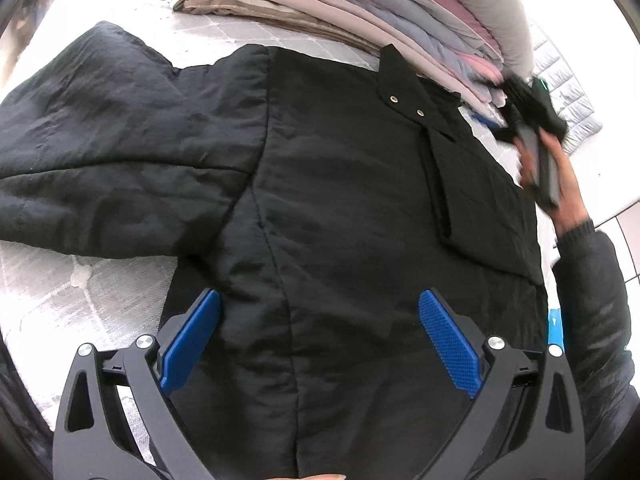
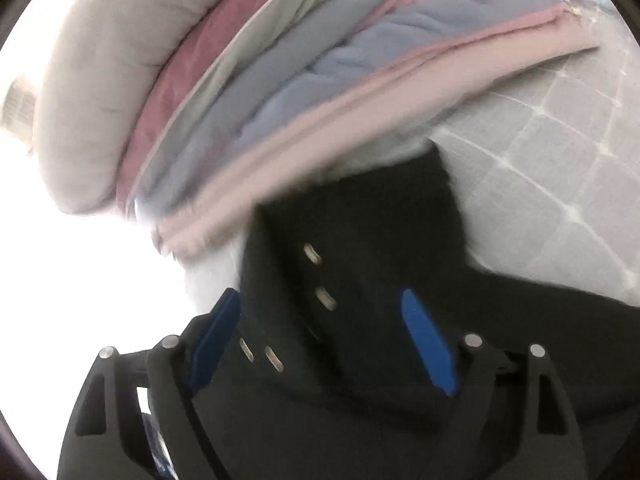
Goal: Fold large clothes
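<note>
In the left wrist view, a black padded jacket (image 1: 320, 200) lies spread flat on a white quilted mattress (image 1: 72, 280), one sleeve (image 1: 100, 152) stretched away from the body of the garment. The left gripper (image 1: 320, 344) hangs above the jacket's lower part with its blue pads (image 1: 448, 344) spread wide, nothing between them but the cloth below. Beyond the jacket's collar flap (image 1: 404, 92), which carries two metal snaps, sits a stack of folded bedding (image 1: 340, 4) in pink, grey-blue and beige. At the jacket's far corner, beside that stack, a hand (image 1: 560, 184) in a dark sleeve holds the right gripper (image 1: 532, 108), blurred, so its jaws cannot be read from here.

In the right wrist view, the picture is smeared. The right gripper (image 2: 324, 336) stands with its blue pads (image 2: 428, 344) apart over the jacket's snap-lined edge (image 2: 320, 280); the cloth lies between them but they do not press on it. The bedding stack (image 2: 260, 92) rises just beyond the jacket, and the mattress (image 2: 560, 152) shows beside it.
</note>
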